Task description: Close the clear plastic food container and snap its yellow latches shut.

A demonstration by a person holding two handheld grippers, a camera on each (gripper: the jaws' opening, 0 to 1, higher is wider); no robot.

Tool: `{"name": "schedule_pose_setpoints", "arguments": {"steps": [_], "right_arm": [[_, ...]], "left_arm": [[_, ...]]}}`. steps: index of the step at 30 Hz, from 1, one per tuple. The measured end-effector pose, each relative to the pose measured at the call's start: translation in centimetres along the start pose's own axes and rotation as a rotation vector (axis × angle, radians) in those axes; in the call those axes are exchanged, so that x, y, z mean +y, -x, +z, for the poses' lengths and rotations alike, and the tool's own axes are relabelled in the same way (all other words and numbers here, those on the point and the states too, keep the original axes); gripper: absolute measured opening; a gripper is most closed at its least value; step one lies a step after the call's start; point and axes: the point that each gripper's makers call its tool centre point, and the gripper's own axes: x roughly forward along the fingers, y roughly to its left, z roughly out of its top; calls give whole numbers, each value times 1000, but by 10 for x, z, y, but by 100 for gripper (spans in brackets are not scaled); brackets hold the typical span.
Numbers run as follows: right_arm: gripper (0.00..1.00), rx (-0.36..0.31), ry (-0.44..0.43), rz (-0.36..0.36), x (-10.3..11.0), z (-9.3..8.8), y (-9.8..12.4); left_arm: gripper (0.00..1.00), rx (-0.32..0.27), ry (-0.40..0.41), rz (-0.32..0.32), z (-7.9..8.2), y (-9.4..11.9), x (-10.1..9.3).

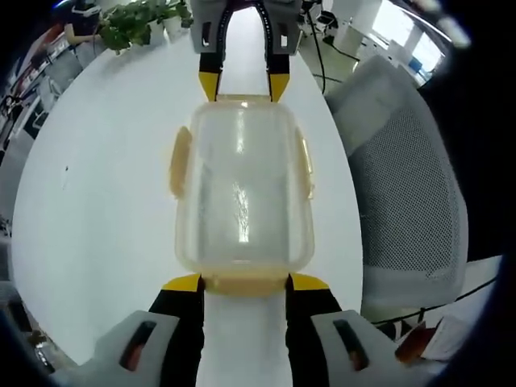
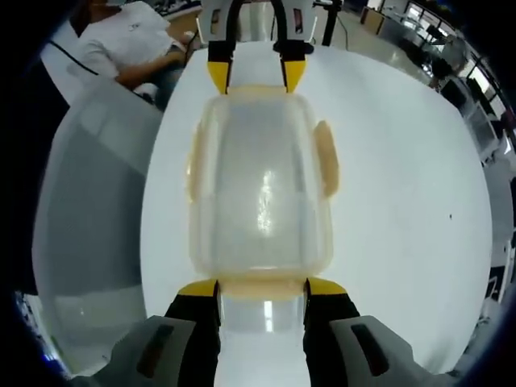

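A clear plastic food container (image 1: 242, 189) lies on the white table (image 1: 105, 226) with its lid on. Its yellow side latches (image 1: 179, 161) flare outward. My left gripper (image 1: 246, 282) is open at the near end, its yellow tips on either side of the end latch (image 1: 246, 285). My right gripper (image 1: 243, 85) is open at the opposite end. In the right gripper view the container (image 2: 262, 193) sits the same way: the right gripper (image 2: 262, 288) straddles the near end latch (image 2: 262, 289), and the left gripper (image 2: 256, 74) is at the far end.
A grey mesh office chair (image 1: 403, 185) stands just past the table's edge, also seen as the chair (image 2: 89, 201) in the right gripper view. Potted plants (image 1: 137, 20) sit at the table's far end. A person in a white shirt (image 2: 129, 44) sits beyond the chair.
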Motion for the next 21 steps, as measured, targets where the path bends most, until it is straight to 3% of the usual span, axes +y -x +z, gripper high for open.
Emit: {"name": "schedule_pose_setpoints", "arguments": {"steps": [21], "right_arm": [[38, 14, -3, 4, -1, -24, 2]], "left_arm": [[38, -6, 5, -10, 21, -13, 0]]}}
